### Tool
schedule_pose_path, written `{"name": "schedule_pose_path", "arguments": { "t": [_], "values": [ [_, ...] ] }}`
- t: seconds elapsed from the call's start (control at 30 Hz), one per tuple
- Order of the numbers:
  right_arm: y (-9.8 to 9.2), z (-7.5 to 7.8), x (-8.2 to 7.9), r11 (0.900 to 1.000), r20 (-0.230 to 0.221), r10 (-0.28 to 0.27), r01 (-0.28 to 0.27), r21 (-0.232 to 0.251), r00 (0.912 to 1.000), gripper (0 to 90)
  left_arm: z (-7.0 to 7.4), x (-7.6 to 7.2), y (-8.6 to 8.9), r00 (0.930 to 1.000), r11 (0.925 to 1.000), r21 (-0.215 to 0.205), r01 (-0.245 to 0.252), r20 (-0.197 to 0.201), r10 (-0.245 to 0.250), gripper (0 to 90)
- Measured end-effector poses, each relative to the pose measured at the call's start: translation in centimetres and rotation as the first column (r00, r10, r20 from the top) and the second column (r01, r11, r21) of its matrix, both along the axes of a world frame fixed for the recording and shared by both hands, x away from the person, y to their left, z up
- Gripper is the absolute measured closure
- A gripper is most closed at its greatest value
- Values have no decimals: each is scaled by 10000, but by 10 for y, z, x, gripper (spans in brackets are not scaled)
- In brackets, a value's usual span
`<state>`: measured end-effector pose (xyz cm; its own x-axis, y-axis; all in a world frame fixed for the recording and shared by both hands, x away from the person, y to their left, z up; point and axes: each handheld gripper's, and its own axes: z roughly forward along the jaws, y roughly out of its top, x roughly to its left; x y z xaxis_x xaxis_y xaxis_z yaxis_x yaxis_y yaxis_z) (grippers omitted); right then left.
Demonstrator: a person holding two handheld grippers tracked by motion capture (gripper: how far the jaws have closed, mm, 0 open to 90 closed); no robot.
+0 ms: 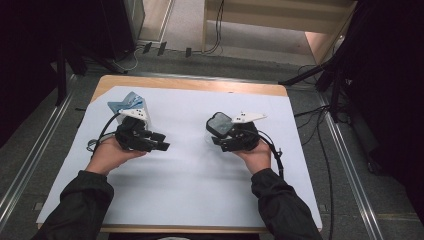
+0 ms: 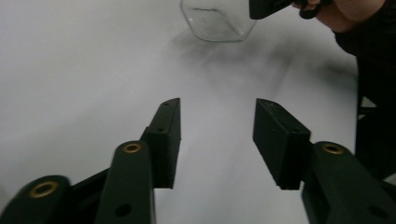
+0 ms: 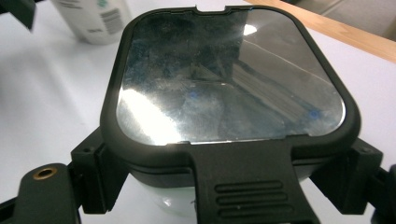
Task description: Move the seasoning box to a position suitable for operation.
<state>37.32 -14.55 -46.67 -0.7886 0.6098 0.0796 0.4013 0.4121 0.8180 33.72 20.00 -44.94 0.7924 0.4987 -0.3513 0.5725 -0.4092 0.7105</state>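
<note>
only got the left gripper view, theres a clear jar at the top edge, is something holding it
Observer: Yes. The right tongs are clamped on both sides of the jar, just under its black lid.
Operator: what does the lid look like
Observer: It is square with rounded corners. It has a shiny panel on top and a ribbed latch tab on the side nearest the right gripper's camera.
Operator: anything else on the table
Observer: A white bottle with a barcode sits beyond the jar in the right gripper view.
</note>
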Motion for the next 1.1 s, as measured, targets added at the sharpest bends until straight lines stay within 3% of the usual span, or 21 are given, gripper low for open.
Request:
{"name": "schedule_pose_path", "arguments": {
  "t": [0.07, 0.2, 0.27, 0.47, 0.57, 0.6, 0.67, 0.83, 0.9, 1.0, 1.03, 1.1],
  "values": [
    [7, -1, -1, 9998, -23, 203, -203, 21, 9998, 166, -2, 0, -1, 10000, 9998, 203, -11, 92, 9, 568],
    [18, -3, -2, 9986, 0, 515, -515, -104, 9987, 166, -7, -1, 2, 9996, 9997, -64, -235, 134, 236, 568],
    [22, -5, -1, 9982, -36, 591, -592, -127, 9982, 166, -9, -1, 3, 9994, 9995, 66, -316, 160, 314, 564],
    [39, -12, -2, 9931, -107, 1087, -1090, -440, 9940, 166, -9, -4, 3, 9976, 9977, 176, -648, 239, 643, 482],
    [48, -15, -4, 9889, -181, 1379, -1386, -541, 9903, 165, -9, -6, 5, 9974, 9977, 145, -658, 305, 653, 498],
    [53, -18, -5, 9842, -145, 1677, -1682, -557, 9857, 165, -9, -7, 5, 9972, 9973, -9, -730, 154, 730, 534],
    [56, -19, -6, 9830, -227, 1715, -1726, -622, 9849, 166, -9, -7, 7, 9968, 9963, -360, -779, -182, 773, 546],
    [64, -28, -8, 9737, -277, 2058, -2075, -942, 9782, 165, -10, -10, 8, 9960, 9950, -445, -896, -20, 896, 583],
    [62, -29, -9, 9704, -88, 2202, -2199, -998, 9754, 164, -11, -10, 7, 9953, 9947, -346, -964, 47, 966, 585],
    [60, -30, -9, 9696, -169, 2290, -2296, -849, 9733, 159, -12, -9, 5, 9961, 9957, -301, -873, 87, 876, 585],
    [57, -29, -6, 9721, -423, 2296, -2312, -388, 9724, 145, -12, -9, 5, 9962, 9959, -267, -862, 96, 864, 582],
    [55, -29, -5, 9721, -554, 2326, -2339, -180, 9710, 129, -11, -9, 4, 9960, 9960, -196, -866, 198, 870, 580]
  ]
}}
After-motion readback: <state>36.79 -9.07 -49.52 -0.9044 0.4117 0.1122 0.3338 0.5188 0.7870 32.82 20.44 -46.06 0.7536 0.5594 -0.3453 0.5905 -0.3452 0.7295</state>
